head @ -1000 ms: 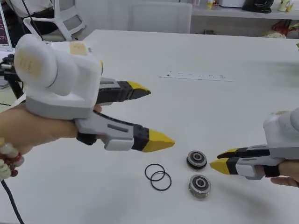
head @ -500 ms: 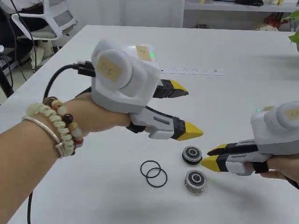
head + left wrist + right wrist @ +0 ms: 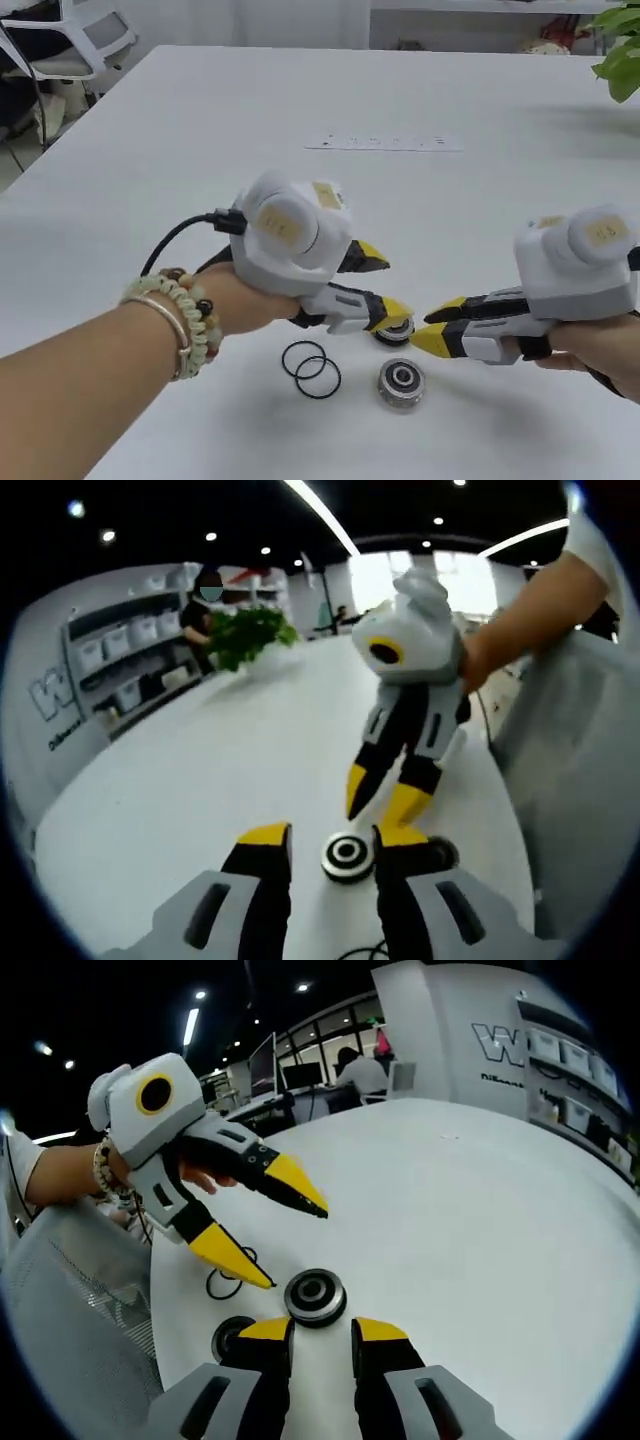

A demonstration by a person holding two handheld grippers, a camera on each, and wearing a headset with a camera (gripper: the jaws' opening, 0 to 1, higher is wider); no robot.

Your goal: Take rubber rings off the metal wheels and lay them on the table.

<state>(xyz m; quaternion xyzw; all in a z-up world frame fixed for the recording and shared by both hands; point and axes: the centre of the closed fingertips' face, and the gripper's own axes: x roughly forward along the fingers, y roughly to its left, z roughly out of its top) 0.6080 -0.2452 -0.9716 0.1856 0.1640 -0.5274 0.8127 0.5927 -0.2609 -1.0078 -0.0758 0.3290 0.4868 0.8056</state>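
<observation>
Two metal wheels with dark rubber rims lie on the white table (image 3: 200, 150). The farther wheel (image 3: 392, 331) (image 3: 348, 857) (image 3: 315, 1297) sits between the tips of both grippers. My left gripper (image 3: 393, 288) (image 3: 330, 838) is open, its jaws on either side of that wheel and its lower jaw partly covering it in the head view. My right gripper (image 3: 432, 325) (image 3: 322, 1330) points at the same wheel from the right, open, tips just short of it. The nearer wheel (image 3: 402, 382) (image 3: 232, 1338) lies free. Two loose black rubber rings (image 3: 311, 367) (image 3: 225, 1280) overlap on the table to the left.
A white power strip (image 3: 385, 142) lies farther back on the table. Green plant leaves (image 3: 620, 50) reach in at the far right edge. An office chair (image 3: 80, 40) stands beyond the table's left corner. A black cable (image 3: 175, 245) trails from the left gripper.
My left gripper has come down and to the right, from above the table to the farther wheel. The right gripper has stayed beside that wheel. The head camera has shifted.
</observation>
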